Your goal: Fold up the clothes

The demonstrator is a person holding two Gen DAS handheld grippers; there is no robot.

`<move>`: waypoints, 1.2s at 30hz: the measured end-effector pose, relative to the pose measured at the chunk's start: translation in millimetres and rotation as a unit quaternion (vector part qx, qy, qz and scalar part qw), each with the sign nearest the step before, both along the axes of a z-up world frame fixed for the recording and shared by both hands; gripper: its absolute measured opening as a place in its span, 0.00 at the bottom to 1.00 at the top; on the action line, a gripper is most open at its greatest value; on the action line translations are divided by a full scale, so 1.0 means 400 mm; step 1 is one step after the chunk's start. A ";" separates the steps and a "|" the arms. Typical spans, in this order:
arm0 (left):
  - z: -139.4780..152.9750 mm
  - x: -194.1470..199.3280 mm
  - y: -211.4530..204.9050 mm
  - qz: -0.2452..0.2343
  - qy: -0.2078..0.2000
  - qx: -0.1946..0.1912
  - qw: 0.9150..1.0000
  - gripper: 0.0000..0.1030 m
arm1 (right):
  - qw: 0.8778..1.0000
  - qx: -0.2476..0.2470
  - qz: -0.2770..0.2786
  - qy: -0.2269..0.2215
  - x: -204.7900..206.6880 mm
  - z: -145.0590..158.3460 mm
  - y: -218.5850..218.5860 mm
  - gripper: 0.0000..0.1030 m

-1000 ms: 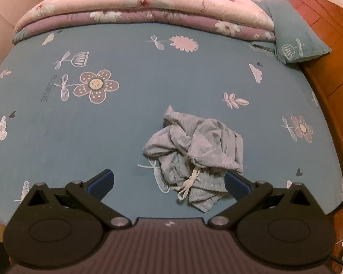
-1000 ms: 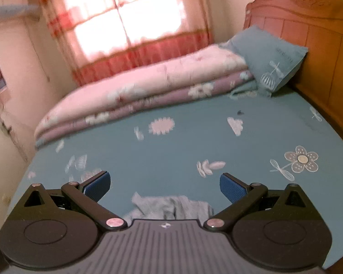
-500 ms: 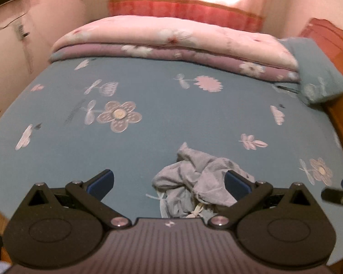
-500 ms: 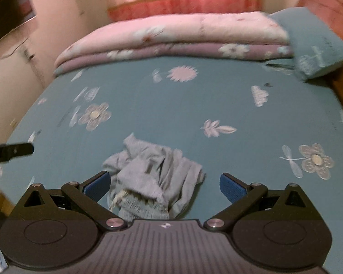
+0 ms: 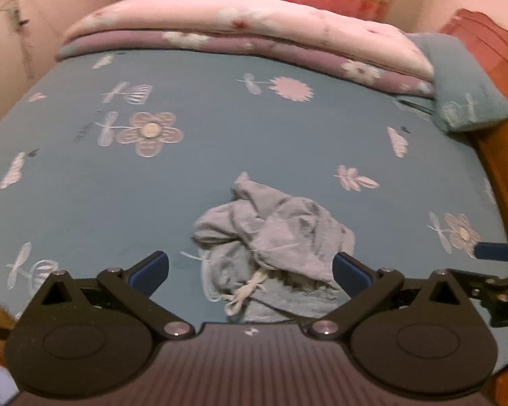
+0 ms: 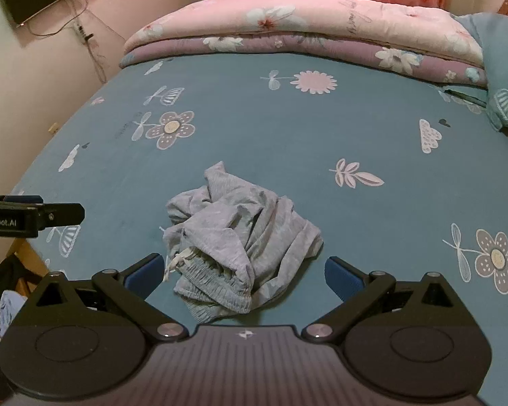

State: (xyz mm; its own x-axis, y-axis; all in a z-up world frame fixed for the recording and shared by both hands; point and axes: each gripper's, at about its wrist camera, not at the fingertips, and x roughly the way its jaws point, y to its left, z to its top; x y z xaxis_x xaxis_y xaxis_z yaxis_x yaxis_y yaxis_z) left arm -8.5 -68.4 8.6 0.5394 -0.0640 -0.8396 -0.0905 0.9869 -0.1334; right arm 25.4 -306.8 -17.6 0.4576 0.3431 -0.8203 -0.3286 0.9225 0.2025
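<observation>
On the teal flower-printed bedsheet, crumpled grey drawstring shorts lie bunched, no clear long axis, elastic waistband facing the cameras. Left gripper and right gripper hover spread wide, empty.

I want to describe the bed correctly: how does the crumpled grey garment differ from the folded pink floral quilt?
The crumpled grey garment lies bunched in a heap, while the folded pink floral quilt is stacked in neat layers. The garment is plain grey with a white drawstring; the quilt is flowered. The garment sits at the near edge, the quilt at the far side. Both rest on the teal sheet.
</observation>
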 end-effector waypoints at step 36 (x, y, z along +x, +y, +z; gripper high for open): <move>-0.334 0.102 0.029 -0.187 0.011 0.079 0.979 0.99 | 0.971 -0.023 -0.210 0.114 -0.197 -0.413 0.144 0.96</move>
